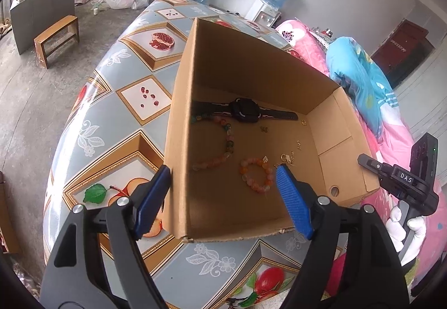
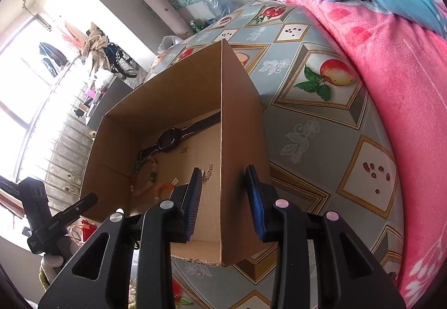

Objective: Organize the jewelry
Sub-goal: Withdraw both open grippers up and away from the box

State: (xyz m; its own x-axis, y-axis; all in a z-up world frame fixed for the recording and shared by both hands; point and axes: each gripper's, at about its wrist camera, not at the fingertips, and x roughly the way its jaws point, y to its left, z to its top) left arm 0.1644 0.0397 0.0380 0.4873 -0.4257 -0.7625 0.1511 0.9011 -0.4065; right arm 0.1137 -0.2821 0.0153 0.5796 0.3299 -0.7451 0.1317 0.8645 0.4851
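Jewelry (image 1: 255, 175) on box (image 1: 346, 124) floor, both pairs of fingers released, each straddling a box wall untouched.

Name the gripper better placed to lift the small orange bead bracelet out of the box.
Left: the left gripper has one finger inside the cardboard box beside the bracelet.

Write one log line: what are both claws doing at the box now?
left claw: open, straddling box left wall | right claw: open, straddling right wall | inside: watch, bracelets
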